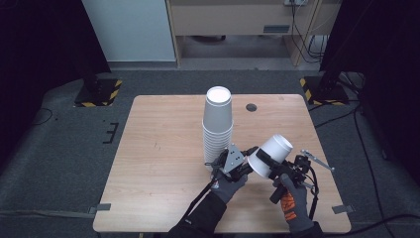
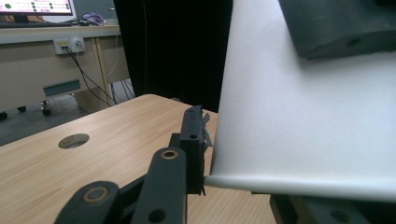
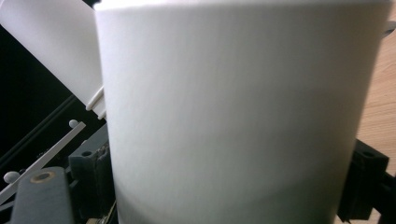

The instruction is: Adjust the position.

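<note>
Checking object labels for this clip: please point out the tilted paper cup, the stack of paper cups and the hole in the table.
Tilted paper cup (image 1: 274, 151), high view, on its side wall.
Stack of paper cups (image 1: 218, 118), high view, on the top cup's wall.
Table hole (image 1: 251, 107), high view, at its centre.

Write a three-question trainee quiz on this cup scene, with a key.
1. True or false: the single paper cup held in the right gripper lies flat on the table.
2. Where does the cup stack stand relative to the left gripper? A) beyond it, B) off the table, C) inside the single cup.
3. Which part of the single cup does the left gripper's jaw meet in the left gripper view?

Key: 1. False; it is held tilted above the table. 2. A. 3. Its rolled rim.
</note>
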